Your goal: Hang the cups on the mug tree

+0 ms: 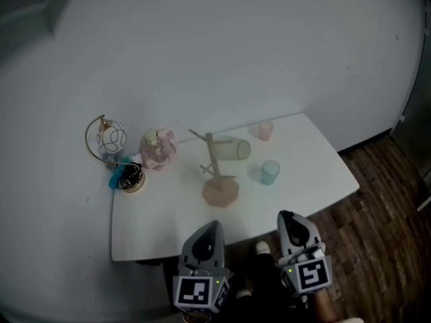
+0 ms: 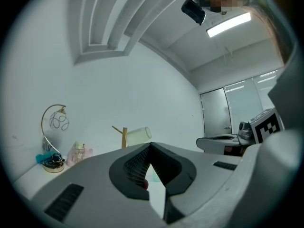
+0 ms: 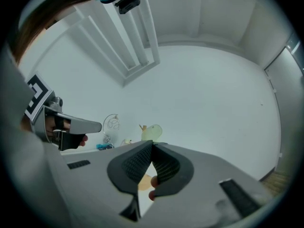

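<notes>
A wooden mug tree (image 1: pixel 219 175) stands mid-table on a white table (image 1: pixel 168 237). A pale green cup (image 1: pixel 233 148) hangs on its side from an upper branch. Right of the tree's base a light blue cup (image 1: pixel 270 172) stands upright, and a pink cup (image 1: pixel 265 130) stands near the far edge. My left gripper (image 1: pixel 214 225) and right gripper (image 1: pixel 285 214) hover at the table's near edge, short of the cups, both shut and empty. The left gripper view shows the tree (image 2: pixel 124 136) and the hung cup (image 2: pixel 138 135) beyond the shut left gripper (image 2: pixel 151 144); in the right gripper view, the cup (image 3: pixel 153 131) shows above the shut right gripper (image 3: pixel 153 143).
A gold wire lamp (image 1: pixel 104 137), a pink bottle (image 1: pixel 157 148) and a blue item with a black cord (image 1: pixel 125 177) stand at the table's left. The table backs onto a white wall. Dark wooden floor (image 1: pixel 377 214) lies to the right.
</notes>
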Motion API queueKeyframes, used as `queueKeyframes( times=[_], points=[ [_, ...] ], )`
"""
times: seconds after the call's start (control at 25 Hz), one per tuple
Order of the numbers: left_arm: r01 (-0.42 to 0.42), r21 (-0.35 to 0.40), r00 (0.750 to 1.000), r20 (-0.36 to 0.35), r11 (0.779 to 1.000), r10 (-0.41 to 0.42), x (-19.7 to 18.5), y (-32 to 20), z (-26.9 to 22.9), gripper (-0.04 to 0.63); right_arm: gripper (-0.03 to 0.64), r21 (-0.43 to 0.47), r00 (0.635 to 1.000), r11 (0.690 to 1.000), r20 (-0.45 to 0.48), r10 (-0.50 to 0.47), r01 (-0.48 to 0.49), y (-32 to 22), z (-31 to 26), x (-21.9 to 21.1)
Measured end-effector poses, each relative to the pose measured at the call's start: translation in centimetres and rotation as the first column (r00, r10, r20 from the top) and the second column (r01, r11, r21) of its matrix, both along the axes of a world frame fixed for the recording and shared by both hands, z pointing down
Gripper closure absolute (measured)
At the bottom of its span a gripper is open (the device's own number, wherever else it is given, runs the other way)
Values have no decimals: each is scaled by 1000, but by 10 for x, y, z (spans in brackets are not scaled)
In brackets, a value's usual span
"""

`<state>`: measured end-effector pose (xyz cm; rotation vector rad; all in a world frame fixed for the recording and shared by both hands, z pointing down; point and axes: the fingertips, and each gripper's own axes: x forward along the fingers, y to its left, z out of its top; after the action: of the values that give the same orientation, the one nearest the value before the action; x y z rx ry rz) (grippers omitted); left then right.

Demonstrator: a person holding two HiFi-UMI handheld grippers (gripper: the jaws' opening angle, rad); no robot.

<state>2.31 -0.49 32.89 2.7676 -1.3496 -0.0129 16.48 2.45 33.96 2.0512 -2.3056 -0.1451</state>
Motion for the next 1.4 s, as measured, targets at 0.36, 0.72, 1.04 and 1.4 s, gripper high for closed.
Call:
queueKeyframes(
  times=[0.36,0.72,1.04,1.4],
  points=[
    [12,10,999,31,1000,-13,27,-38,3,595,611,-54,999,998,-35,-11,9,-40,27,22],
    [54,2,998,31,999,-54,30,-77,0,595,583,-68,999,997,-11,-39,38,-93,36,31],
    [98,33,994,49,995,-99,25,-106,10,595,537,-110,1000,994,17,-11,13,-120,61,58],
    [141,3,988,59,990,-141,27,-127,20,595,482,-206,999,978,35,37,-29,-145,109,92]
  ],
)
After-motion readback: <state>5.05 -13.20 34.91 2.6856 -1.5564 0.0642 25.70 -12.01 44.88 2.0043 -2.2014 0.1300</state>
